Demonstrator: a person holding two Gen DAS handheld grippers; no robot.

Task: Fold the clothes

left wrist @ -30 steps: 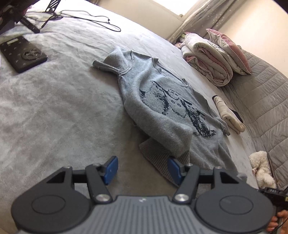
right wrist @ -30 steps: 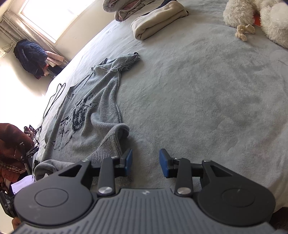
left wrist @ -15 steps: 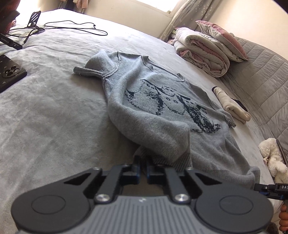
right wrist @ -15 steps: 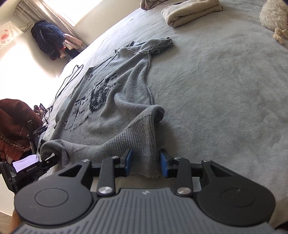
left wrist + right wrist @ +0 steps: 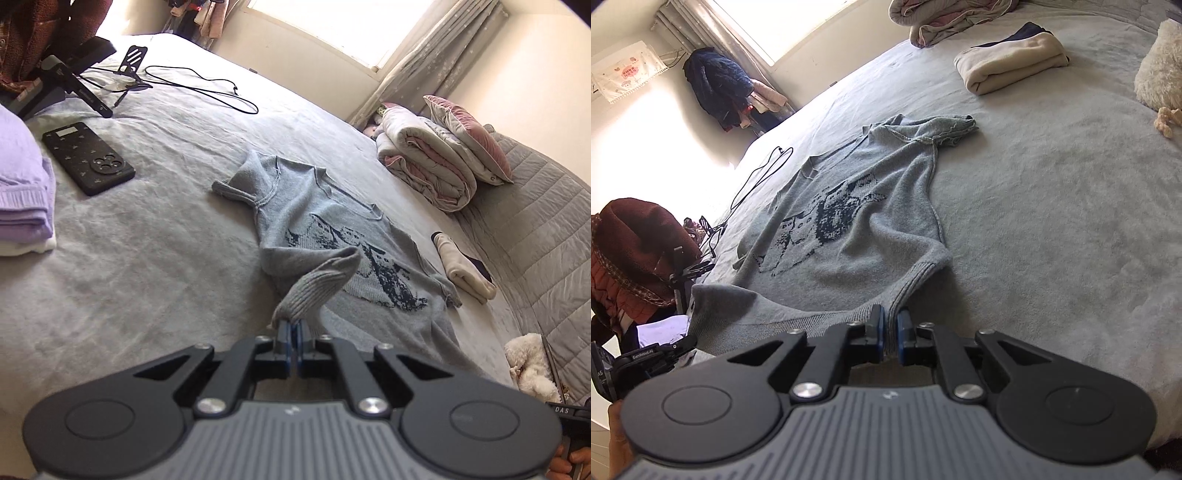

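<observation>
- The grey knit sweater [image 5: 334, 236] lies face up on the grey bed [image 5: 147, 258], its dark printed picture showing, collar towards the window and ribbed hem towards the camera.
- The left claw [image 5: 291, 341] is clenched on one hem corner; the ribbed edge rises off the bed in a soft loop from between the blue pads.
- The right claw [image 5: 891, 334] has just been closing, with the other end of the ribbed hem [image 5: 912, 284] between its pads; in the right wrist view the fabric looks pinched there, the hem running taut to the left.
- The knit looks light, limp and stretchy: it drapes and sags between the grips and will not hold a shape unaided, so the lifted edge has to be carried evenly.
- The thick ribbed hem corners are a sound place to hold, firmer than the thin body; pulling them apart should keep the edge straight.
- The far sleeve [image 5: 951, 131] is bunched and may need smoothing.
- A phone [image 5: 88, 162] and a folded lilac garment [image 5: 22, 192] lie well apart from the sweater.
</observation>
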